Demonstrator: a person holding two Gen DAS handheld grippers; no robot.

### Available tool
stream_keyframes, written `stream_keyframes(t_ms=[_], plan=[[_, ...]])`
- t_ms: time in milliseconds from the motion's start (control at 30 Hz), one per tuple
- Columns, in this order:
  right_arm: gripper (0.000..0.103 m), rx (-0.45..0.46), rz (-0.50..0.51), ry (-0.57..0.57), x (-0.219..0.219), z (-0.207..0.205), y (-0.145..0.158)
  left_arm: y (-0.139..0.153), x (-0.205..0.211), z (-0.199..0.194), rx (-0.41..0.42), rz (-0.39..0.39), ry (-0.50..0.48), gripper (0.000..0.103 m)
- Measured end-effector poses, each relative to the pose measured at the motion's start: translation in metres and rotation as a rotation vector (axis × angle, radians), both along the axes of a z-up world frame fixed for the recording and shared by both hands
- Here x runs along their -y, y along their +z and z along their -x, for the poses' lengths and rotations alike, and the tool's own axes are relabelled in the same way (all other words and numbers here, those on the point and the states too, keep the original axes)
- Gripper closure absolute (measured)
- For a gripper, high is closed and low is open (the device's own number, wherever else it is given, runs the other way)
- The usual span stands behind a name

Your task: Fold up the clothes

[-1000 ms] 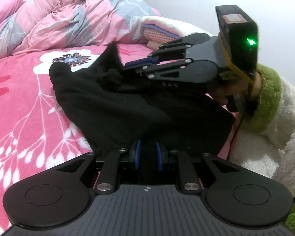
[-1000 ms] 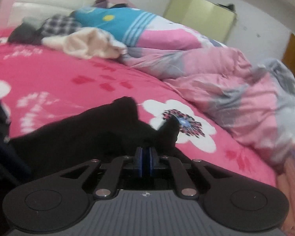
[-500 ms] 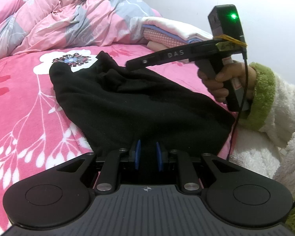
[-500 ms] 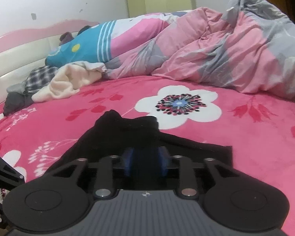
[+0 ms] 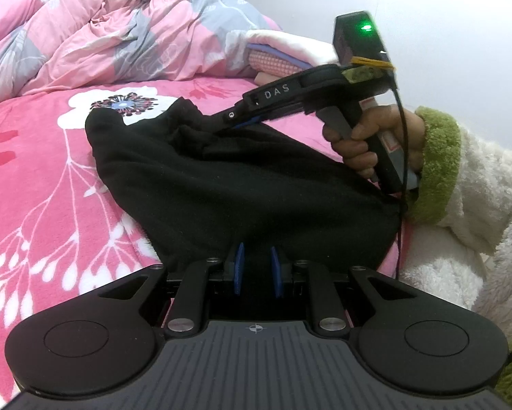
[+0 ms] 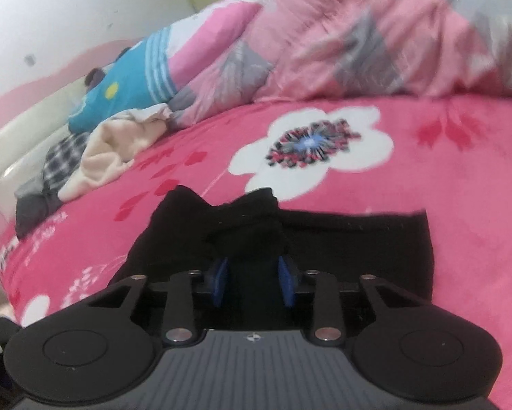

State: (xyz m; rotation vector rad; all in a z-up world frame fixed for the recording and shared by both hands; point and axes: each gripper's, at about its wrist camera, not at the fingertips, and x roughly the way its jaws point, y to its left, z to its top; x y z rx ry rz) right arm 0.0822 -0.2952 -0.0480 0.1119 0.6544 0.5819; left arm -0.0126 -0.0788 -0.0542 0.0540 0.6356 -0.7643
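now the right gripper [image 6: 252,282] is closing on a bunched fold of the black garment [image 5: 242,184] at frame centre; the left gripper [image 5: 256,271] is pinching the near hem, narrow, and should be keeping it taut.

Pink floral bed [image 5: 34,177]: black garment [image 5: 242,184] spread near edge; rumpled quilt [image 5: 119,34], clothes pile [image 6: 95,157] behind.

Your left wrist camera: sits low behind left gripper [image 5: 256,270], faces across black garment [image 5: 242,191] toward quilt [image 5: 119,34], very near. Your right wrist camera: behind right gripper [image 6: 252,282], faces toward headboard. Both share garment, white flower print [image 5: 119,106].
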Motion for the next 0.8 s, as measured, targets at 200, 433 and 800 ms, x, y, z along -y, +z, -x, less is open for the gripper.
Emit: stream_keyframes(t_ms=[200, 433, 800], plan=[[0.087, 0.174, 0.109, 0.015, -0.016, 0.024, 0.013, 0.000, 0.000, -0.001, 0.000, -0.001, 0.001, 0.086], [0.085, 0.186, 0.084, -0.044, -0.003, 0.026, 0.019, -0.001, 0.000, -0.002, 0.001, 0.000, 0.002, 0.086], [0.082, 0.199, 0.248, 0.111, -0.038, 0.035, 0.002, -0.002, 0.000, -0.003, 0.002, 0.000, 0.002, 0.086]])
